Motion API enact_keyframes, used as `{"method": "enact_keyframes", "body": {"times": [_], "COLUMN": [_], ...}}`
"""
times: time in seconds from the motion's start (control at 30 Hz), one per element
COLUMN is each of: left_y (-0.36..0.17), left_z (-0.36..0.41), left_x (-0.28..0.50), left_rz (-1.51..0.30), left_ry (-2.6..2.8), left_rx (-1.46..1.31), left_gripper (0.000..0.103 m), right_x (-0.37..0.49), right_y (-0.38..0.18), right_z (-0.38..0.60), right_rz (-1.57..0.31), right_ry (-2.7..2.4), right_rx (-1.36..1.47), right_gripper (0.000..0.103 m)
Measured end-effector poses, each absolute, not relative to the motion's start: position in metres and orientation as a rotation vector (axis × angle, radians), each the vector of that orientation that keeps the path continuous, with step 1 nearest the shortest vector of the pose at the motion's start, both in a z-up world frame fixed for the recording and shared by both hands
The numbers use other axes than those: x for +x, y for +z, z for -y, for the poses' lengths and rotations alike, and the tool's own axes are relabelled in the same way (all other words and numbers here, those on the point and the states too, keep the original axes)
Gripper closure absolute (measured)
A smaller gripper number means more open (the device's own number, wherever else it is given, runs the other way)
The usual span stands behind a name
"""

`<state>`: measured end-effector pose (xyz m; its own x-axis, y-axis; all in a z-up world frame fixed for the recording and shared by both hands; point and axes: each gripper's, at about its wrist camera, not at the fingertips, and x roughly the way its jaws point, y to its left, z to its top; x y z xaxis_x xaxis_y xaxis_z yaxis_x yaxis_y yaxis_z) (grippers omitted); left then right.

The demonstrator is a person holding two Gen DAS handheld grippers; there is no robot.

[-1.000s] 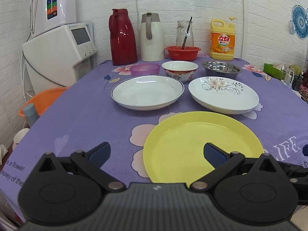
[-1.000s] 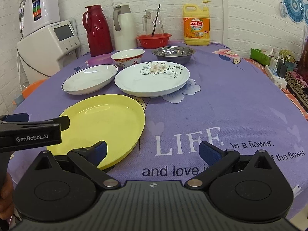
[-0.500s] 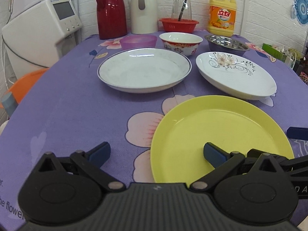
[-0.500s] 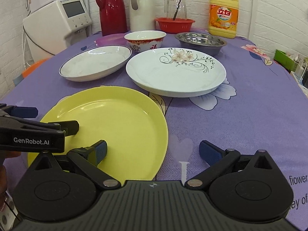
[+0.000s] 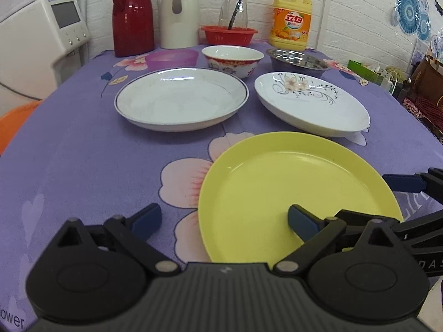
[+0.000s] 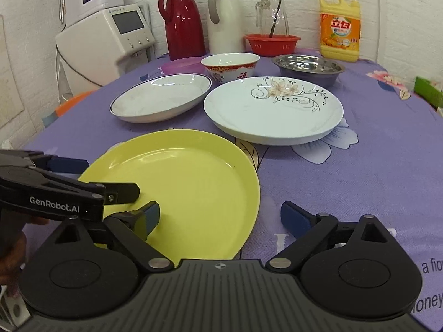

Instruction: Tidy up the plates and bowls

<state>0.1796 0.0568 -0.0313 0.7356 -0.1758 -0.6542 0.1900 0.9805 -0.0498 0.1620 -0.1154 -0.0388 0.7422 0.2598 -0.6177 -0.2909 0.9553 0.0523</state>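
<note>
1. Left wrist view — your left gripper (image 5: 224, 218) straddles the yellow plate's (image 5: 279, 191) near-left rim, jaws just narrowing, not yet gripping
2. Your right gripper (image 6: 220, 218) is spread over the opposite rim — ready for a two-sided lift off the tabletop (image 6: 373, 166)

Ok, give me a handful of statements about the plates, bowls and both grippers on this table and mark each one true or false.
1. The yellow plate lies nearest the grippers. True.
2. The flower-patterned plate is stacked on the yellow plate. False: it lies apart on the purple tablecloth, farther back.
3. The left gripper is clamped on the yellow plate's rim. False: its jaws stand apart, straddling the rim, and have just been closing.
4. The steel bowl sits behind the flower-patterned plate. True.
5. The red-patterned bowl holds food. False: its visible inside looks empty.
6. The right gripper is open. True.
</note>
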Motion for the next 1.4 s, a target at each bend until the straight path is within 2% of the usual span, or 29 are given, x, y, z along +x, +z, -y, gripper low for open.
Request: {"method": "enact_keyframes", "body": {"times": [0.13,0.23,0.6,0.83,0.9,0.93,0.97,1.13,1.3,1.4], "left_y": [-0.028,-0.026,-0.008,-0.024,-0.025,-0.026,-0.026,-0.011,0.013,0.016], "left_z": [-0.054,-0.059,-0.127,-0.122,-0.121,-0.122,-0.124,-0.149,-0.172,-0.179], "left_x": [0.176,0.176,0.159,0.173,0.177,0.179,0.180,0.190,0.233,0.267], "left_rz": [-0.697,-0.705,-0.688,-0.706,-0.705,-0.707,-0.705,-0.674,-0.596,-0.604], "left_ry": [-0.272,-0.239,-0.037,-0.051,-0.066,-0.083,-0.097,-0.098,-0.046,0.006], "left_rx": [-0.009,-0.033,-0.081,-0.085,-0.092,-0.108,-0.113,-0.181,-0.279,-0.327], "left_gripper": [0.046,0.048,0.048,0.048,0.044,0.035,0.033,0.032,0.031,0.031], "right_x": [0.159,0.161,0.171,0.180,0.181,0.181,0.181,0.183,0.235,0.289], "right_y": [-0.038,-0.037,-0.025,-0.040,-0.040,-0.039,-0.039,-0.016,0.018,0.017], "right_z": [0.107,0.102,0.036,0.030,0.032,0.034,0.036,0.059,0.063,0.057], "right_rz": [-0.652,-0.656,-0.607,-0.652,-0.654,-0.659,-0.662,-0.632,-0.488,-0.491], "right_ry": [0.320,0.314,0.504,0.479,0.471,0.481,0.496,0.530,0.518,0.502], "right_rx": [-0.068,-0.059,-0.087,-0.107,-0.118,-0.110,-0.105,-0.012,-0.034,-0.046], "right_gripper": [0.000,0.000,0.000,0.000,0.000,0.000,0.000,0.000,0.000,0.000]}}
